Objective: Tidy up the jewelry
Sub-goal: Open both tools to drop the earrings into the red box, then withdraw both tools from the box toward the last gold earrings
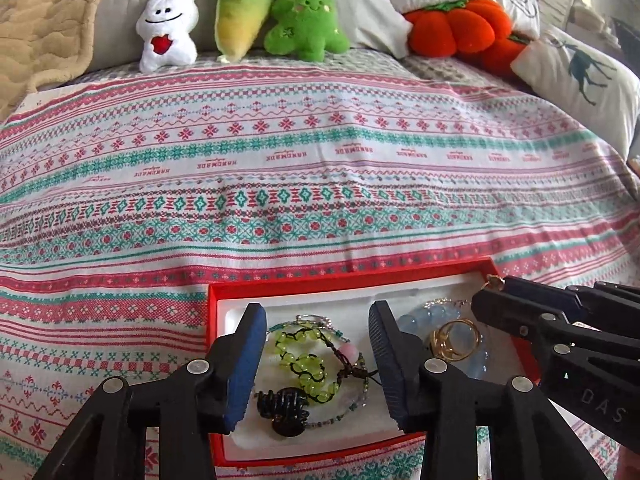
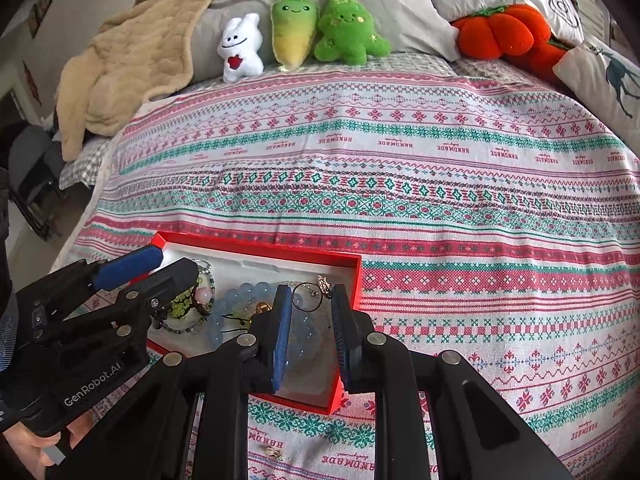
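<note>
A red box [image 1: 280, 282] with a white lining lies on the patterned bedspread. It holds a green bead bracelet [image 1: 308, 364], a black hair claw [image 1: 286, 410], a pale blue bead bracelet [image 1: 476, 336] and gold rings [image 1: 454, 338]. My left gripper [image 1: 316, 364] is open over the green bracelet. My right gripper [image 2: 309, 332] is open over the box's right end [image 2: 356, 276], above the blue bracelet [image 2: 244, 304], with a thin hoop earring [image 2: 307, 297] between its fingertips. In the left wrist view the right gripper's tips [image 1: 492, 292] touch a small gold piece [image 1: 494, 280].
A small gold item [image 2: 274, 453] lies on the bedspread in front of the box. Plush toys [image 1: 240, 16], an orange pumpkin cushion [image 1: 456, 28], pillows [image 1: 580, 64] and a beige blanket [image 1: 44, 20] line the far side of the bed.
</note>
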A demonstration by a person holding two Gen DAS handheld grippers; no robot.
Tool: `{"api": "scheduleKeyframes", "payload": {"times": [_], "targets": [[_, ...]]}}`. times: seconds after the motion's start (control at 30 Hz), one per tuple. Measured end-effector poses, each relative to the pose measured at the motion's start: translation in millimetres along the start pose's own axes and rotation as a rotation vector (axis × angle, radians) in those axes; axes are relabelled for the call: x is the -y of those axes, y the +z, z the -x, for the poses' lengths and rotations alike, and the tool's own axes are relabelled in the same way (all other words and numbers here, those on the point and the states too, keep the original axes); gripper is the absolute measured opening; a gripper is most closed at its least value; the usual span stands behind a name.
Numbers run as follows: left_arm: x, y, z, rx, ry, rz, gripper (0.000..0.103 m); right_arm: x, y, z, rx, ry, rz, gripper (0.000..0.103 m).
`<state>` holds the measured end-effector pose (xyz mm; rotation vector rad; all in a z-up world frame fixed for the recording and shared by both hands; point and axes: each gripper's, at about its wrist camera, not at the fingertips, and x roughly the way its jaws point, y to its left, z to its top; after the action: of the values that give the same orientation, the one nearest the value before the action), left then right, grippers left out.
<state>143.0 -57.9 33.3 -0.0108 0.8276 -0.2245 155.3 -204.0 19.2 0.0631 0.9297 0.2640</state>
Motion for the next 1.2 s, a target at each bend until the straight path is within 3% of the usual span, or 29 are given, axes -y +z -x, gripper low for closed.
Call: {"api": "scheduleKeyframes", "payload": {"times": [0.2, 0.27, 0.33, 0.37, 0.6, 0.9, 1.2], "targets": [[-11.7, -3.0, 10.0, -0.005, 0.016, 0.01, 0.063, -4.3, 2.4, -3.8, -0.009, 0.006, 0.019, 0.023], [-14.3, -4.8, 13.2, -0.009, 0.016, 0.013, 0.068, -4.6, 2.2, -2.1, -0.012, 0.011, 0.019, 0.033], [-16.5, -6.9, 17.3, -0.008, 0.018, 0.015, 0.073, -3.8, 0.6, 3.8, 0.0, 0.018, 0.014, 0.05], [-17.3, -8.1, 19.4, -0.009, 0.019, 0.016, 0.076, -3.4, -0.1, 7.6, 0.008, 0.022, 0.012, 0.052], [-19.9, -21.4, 35.7, -0.024, 0.024, 0.011, 0.088, -0.2, -11.0, 35.0, 0.021, 0.019, 0.015, 0.057], [-25.5, -48.5, 50.6, -0.066, 0.005, 0.041, 0.092, 2.4, -38.8, 50.2, -0.015, -0.002, 0.011, 0.061], [-25.7, -81.9, 57.5, -0.107, 0.005, -0.024, 0.093, 4.7, -76.8, 52.5, -0.075, 0.003, 0.034, 0.061]]}}
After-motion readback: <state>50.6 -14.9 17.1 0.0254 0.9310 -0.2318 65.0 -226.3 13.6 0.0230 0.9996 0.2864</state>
